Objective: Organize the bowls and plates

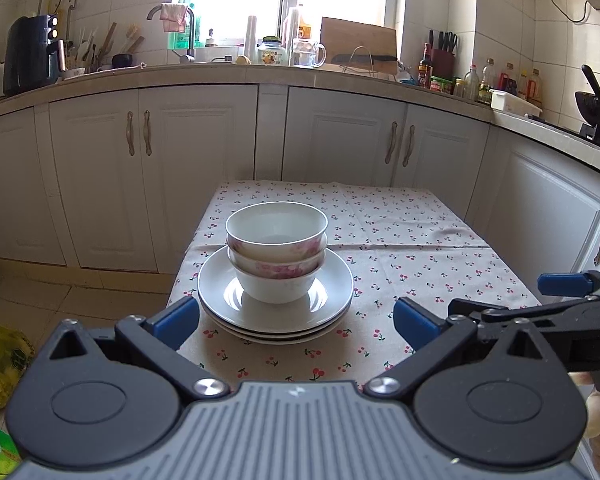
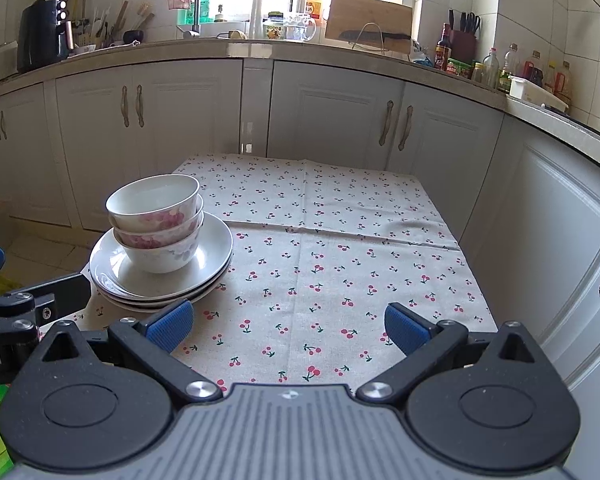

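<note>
Three nested white bowls (image 1: 277, 252) with pink flowers stand upright on a stack of three white plates (image 1: 332, 300) at the near left of the table. The bowls (image 2: 156, 220) and plates (image 2: 216, 256) also show in the right wrist view. My left gripper (image 1: 296, 318) is open and empty, just in front of the plates. My right gripper (image 2: 288, 326) is open and empty, to the right of the stack over bare cloth; it also shows at the right of the left wrist view (image 1: 564, 292).
The table has a cherry-print cloth (image 2: 340, 240). White kitchen cabinets (image 1: 204, 168) stand close behind and to the right. The counter (image 1: 260, 72) holds a kettle, bottles and a cutting board. A yellow-green bag (image 1: 0, 356) lies on the floor at left.
</note>
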Motion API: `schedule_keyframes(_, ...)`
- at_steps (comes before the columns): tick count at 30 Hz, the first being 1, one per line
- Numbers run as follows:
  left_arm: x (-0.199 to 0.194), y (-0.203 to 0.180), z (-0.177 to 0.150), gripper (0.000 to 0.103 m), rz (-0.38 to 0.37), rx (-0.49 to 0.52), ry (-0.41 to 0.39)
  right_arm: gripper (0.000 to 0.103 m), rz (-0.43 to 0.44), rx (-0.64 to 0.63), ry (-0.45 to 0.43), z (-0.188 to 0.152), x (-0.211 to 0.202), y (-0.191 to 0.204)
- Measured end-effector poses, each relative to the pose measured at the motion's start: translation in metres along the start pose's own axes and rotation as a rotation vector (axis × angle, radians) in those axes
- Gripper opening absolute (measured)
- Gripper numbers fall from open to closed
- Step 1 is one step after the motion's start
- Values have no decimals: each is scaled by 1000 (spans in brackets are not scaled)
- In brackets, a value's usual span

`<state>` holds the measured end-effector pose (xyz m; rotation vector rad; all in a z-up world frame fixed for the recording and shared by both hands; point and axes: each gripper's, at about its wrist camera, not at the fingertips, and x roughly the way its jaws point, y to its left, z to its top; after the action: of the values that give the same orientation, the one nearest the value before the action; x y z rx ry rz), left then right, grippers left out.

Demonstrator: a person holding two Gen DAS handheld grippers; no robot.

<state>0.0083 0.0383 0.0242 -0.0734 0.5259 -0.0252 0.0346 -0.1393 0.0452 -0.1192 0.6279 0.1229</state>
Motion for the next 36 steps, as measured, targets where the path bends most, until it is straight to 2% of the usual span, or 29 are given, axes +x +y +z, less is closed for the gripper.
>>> schedule_keyframes(36,-8,-2,1,102,4,-1,-17,103,-13,9,-24,0,-7,-3)
